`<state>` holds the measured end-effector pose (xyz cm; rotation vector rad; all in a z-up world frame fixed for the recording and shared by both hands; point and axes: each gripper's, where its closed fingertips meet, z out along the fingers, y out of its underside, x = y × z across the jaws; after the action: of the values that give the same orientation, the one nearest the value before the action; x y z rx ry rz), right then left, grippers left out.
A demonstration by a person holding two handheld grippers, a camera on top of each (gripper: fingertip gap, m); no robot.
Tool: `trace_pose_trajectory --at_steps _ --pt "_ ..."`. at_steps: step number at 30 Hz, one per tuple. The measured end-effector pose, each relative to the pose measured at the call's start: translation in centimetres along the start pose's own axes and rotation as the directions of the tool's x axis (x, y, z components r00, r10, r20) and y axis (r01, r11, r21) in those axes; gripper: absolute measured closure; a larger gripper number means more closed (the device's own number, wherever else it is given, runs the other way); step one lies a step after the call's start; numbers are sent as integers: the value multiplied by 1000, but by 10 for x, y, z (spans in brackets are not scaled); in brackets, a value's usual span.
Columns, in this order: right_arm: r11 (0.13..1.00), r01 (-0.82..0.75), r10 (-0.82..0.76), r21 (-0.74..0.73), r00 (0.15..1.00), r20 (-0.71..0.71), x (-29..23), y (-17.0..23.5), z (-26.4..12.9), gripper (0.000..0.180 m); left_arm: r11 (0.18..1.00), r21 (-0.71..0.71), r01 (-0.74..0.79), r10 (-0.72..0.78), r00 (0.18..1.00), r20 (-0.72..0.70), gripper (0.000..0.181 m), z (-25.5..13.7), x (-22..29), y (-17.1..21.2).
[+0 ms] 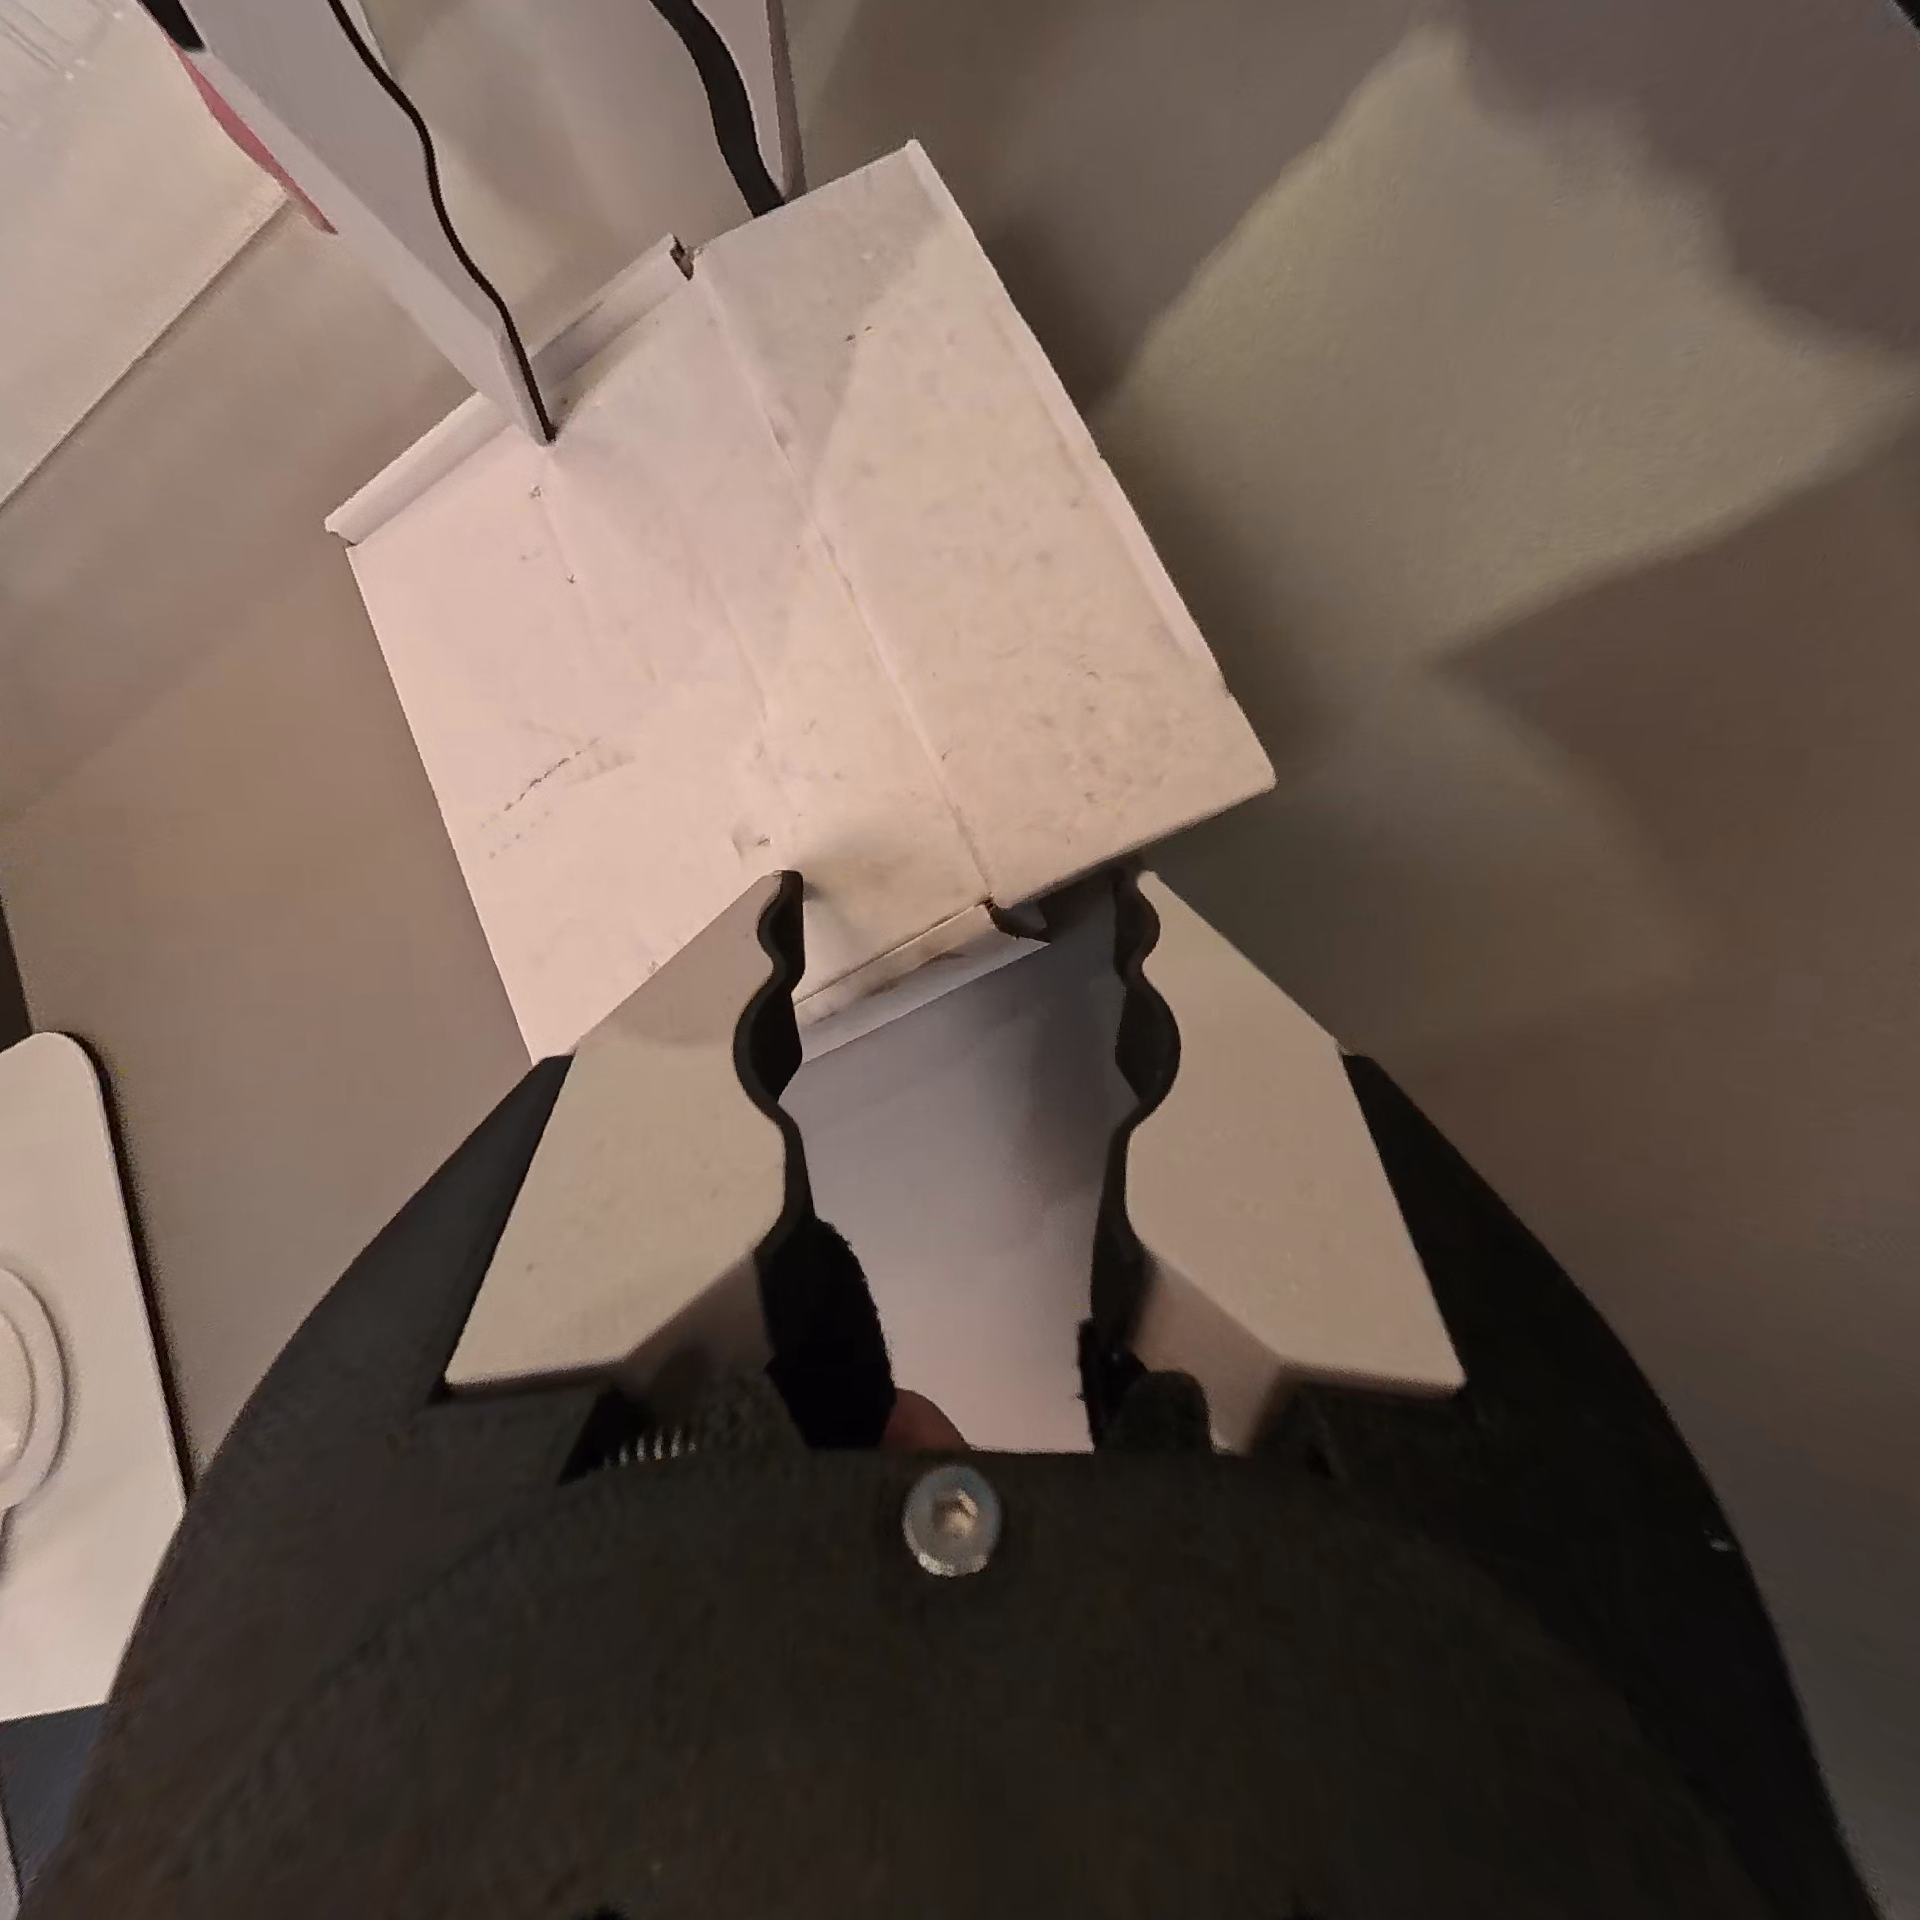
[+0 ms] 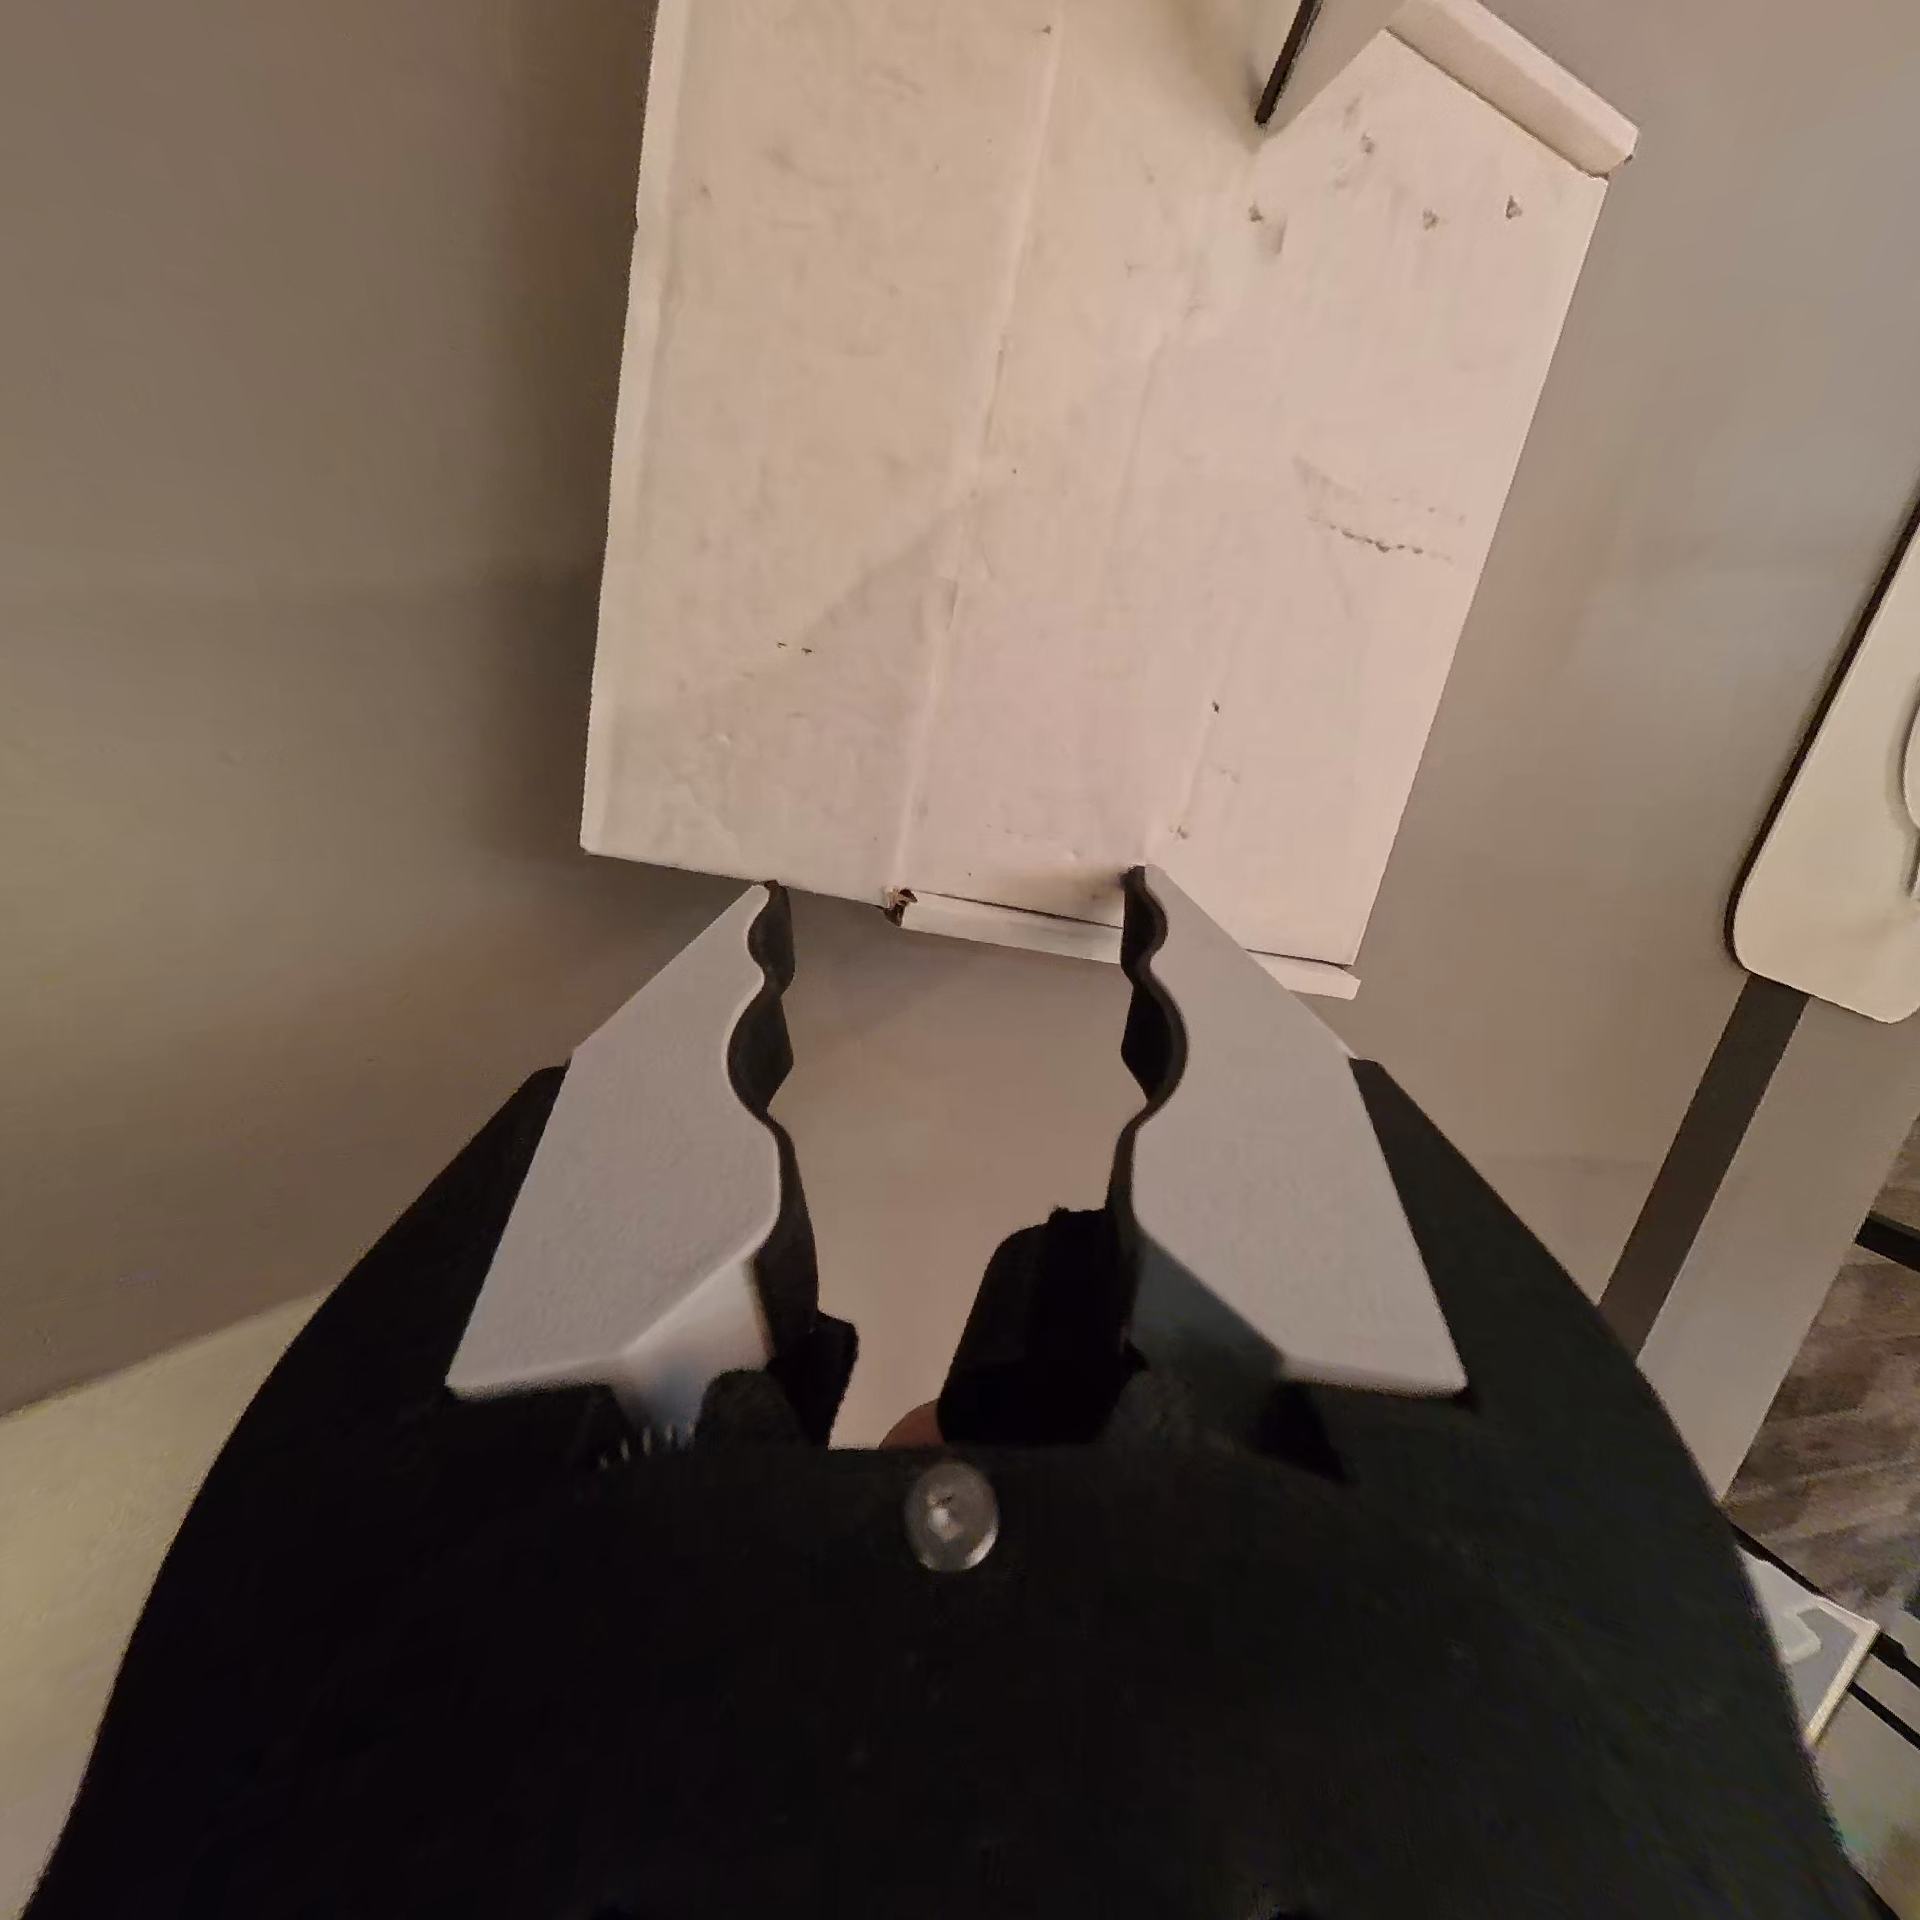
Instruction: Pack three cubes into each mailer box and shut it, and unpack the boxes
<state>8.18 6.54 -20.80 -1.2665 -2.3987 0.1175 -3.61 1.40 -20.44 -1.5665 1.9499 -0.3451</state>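
Observation:
A worn white mailer box (image 1: pixel 790 582) lies shut on the grey table (image 1: pixel 208 831). My left gripper (image 1: pixel 956 894) is open, its tips over the box's near edge, one on each side of the corner of the front flap. My right gripper's fingers (image 1: pixel 364 208) reach the box's far edge from the top left. In the right wrist view the same box (image 2: pixel 1039 468) fills the middle. My right gripper (image 2: pixel 956 888) is open with its tips at the box's near edge. The left gripper's fingertips (image 2: pixel 1273 62) show at the box's far edge. No cubes are in view.
A white plate with a round raised part (image 1: pixel 62 1299) lies at the left edge, and it also shows in the right wrist view (image 2: pixel 1849 779). Another white object (image 1: pixel 94 260) sits at the top left. The table's edge and the floor (image 2: pixel 1829 1351) show at the right.

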Motion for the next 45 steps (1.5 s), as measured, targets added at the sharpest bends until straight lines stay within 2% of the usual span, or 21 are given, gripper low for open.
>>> trace_pose_trajectory --at_steps 1,9,16,29,35,37,40,42,43,45 --pt "1000 2 -2 -1 1000 2 0 0 0 117 1000 -3 -2 2 1000 -10 119 0 1 0" --pt "1000 -26 25 14 998 55 0 -1 -2 116 999 31 35 -33 999 -37 117 -1 2 -1" --pt "1000 -10 10 1 999 34 0 0 -1 117 1000 28 10 -10 1000 -13 120 0 0 -1" --pt "996 52 -60 -71 992 -113 4 2 4 121 995 -46 -87 91 989 115 124 5 -2 4" --pt "984 85 -121 -156 963 -240 9 5 6 128 971 -134 -200 228 943 241 127 8 -6 9" --pt "981 87 -130 -172 958 -257 9 5 6 128 970 -136 -202 232 939 255 126 9 -6 9" --pt "994 63 -78 -85 981 -179 5 3 6 124 990 -51 -133 140 971 196 120 8 -2 6" --pt "999 27 -30 -46 998 -55 -5 1 4 106 997 -20 -77 79 990 115 108 7 5 4" --pt "999 21 -23 -49 999 -29 -5 1 3 102 996 -27 -81 83 991 105 106 7 6 4" --pt "998 -5 2 -66 999 -44 -1 -2 3 110 1000 -12 -22 23 994 104 108 7 5 0"
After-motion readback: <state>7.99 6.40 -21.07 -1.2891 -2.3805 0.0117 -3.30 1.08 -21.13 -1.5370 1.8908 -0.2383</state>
